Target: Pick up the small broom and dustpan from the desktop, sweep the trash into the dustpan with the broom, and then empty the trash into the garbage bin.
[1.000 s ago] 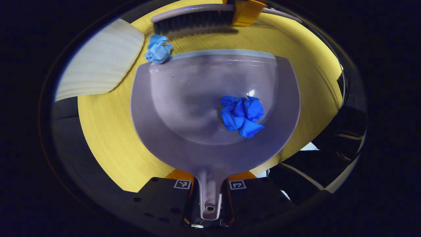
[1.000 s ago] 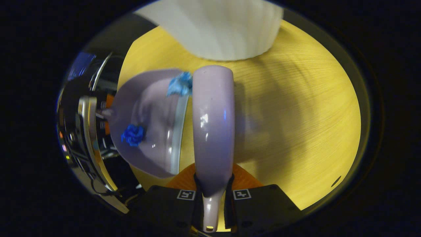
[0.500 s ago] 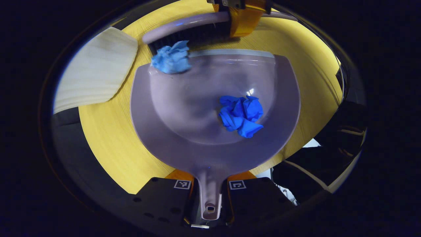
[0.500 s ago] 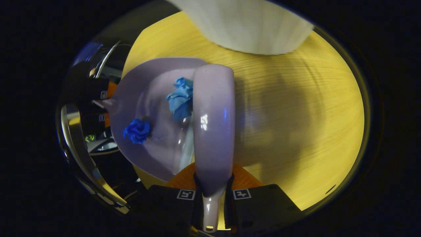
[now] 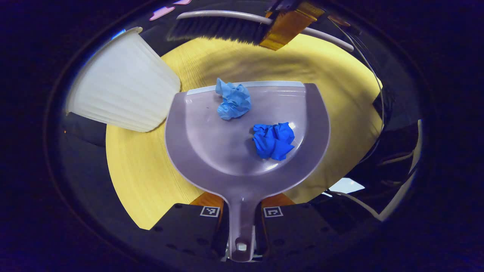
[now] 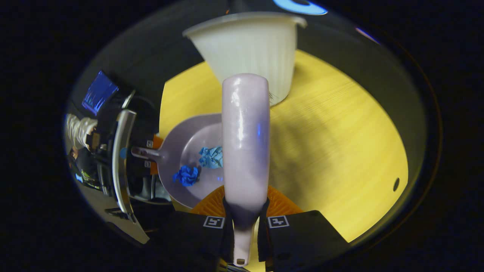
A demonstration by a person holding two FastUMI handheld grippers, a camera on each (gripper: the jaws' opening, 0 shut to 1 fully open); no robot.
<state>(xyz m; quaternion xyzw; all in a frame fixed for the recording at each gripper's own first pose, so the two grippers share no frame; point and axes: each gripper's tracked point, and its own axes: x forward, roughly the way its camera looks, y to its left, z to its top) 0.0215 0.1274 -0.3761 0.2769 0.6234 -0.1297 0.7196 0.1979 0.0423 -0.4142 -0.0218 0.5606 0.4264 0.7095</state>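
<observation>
The left gripper (image 5: 242, 217) is clamped on the handle of a smooth, glossy, fan-shaped dustpan (image 5: 211, 151) stretching ahead of it. Two crumpled paper balls lie inside: a light blue one (image 5: 233, 101) by the far lip, a dark blue one (image 5: 273, 140) nearer the gripper. The right gripper (image 6: 245, 226) grips a broom (image 6: 245, 139) with a rounded glossy back, raised beyond the pan's lip. One ribbed white bin (image 5: 121, 90) stands ahead-left, just beside the pan's edge, on the yellow wood-grain table (image 5: 136, 177).
</observation>
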